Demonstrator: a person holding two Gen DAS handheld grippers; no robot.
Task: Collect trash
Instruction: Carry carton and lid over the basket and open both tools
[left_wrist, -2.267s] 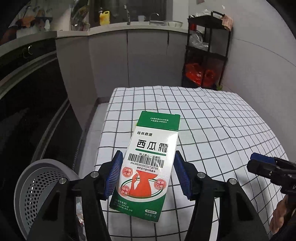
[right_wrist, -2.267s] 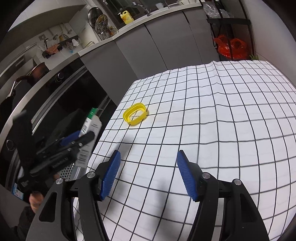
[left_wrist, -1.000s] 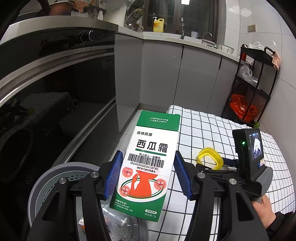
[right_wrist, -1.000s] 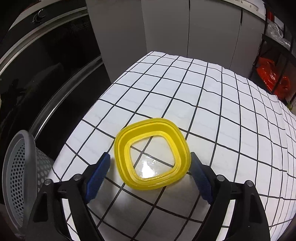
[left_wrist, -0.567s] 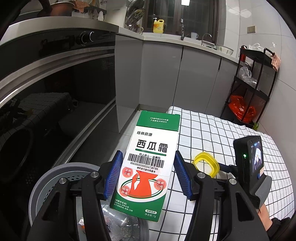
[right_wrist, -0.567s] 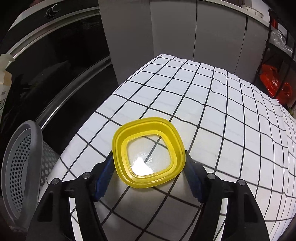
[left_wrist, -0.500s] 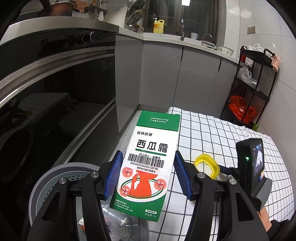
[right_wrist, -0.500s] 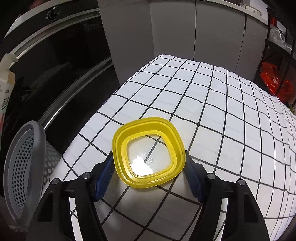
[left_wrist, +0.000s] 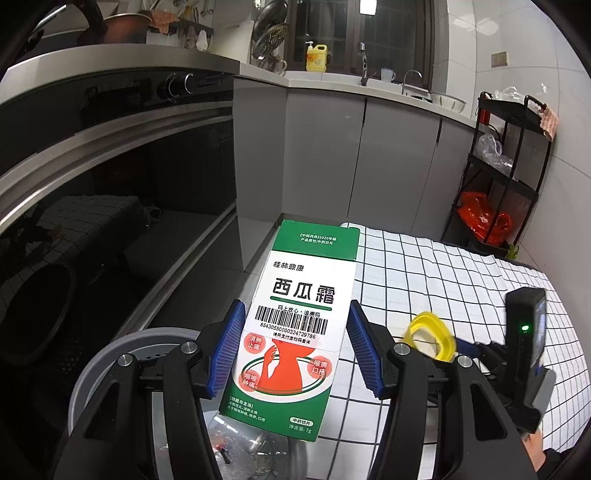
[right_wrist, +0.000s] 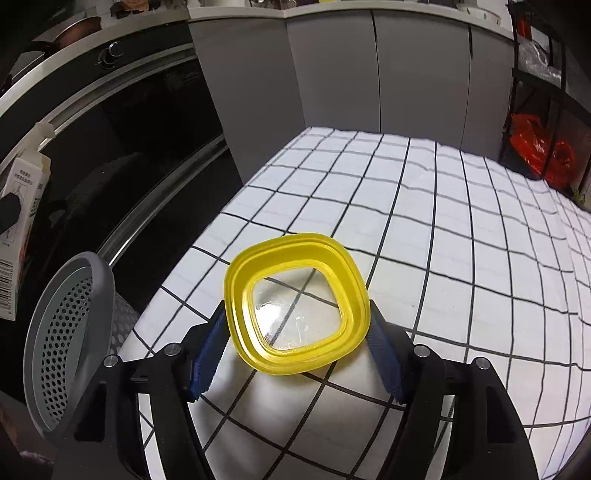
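The carton (left_wrist: 295, 325) was a tall white-and-green box with a barcode, Chinese lettering and a red figure, its top flap open. The left gripper (left_wrist: 293, 349) was clamped on its sides and held it upright above the grey perforated bin (left_wrist: 110, 362), beyond the desk's left edge. The yellow lid (right_wrist: 297, 306) was a rounded-square ring with a clear centre; the right gripper (right_wrist: 295, 354) was closed on its two sides and held it lifted over the desk's near left corner.

Only the left wrist view showed crumpled trash inside the bin, the right gripper's handle with a green light, and a dish-soap bottle (left_wrist: 316, 58) by the sink. The right wrist view showed the bin's holed wall (right_wrist: 66, 332) from outside.

A white black-grid cloth (right_wrist: 443, 221) covered the desk. Grey cabinets, a dark oven front and a black rack with red bags (left_wrist: 484, 218) stood around it.
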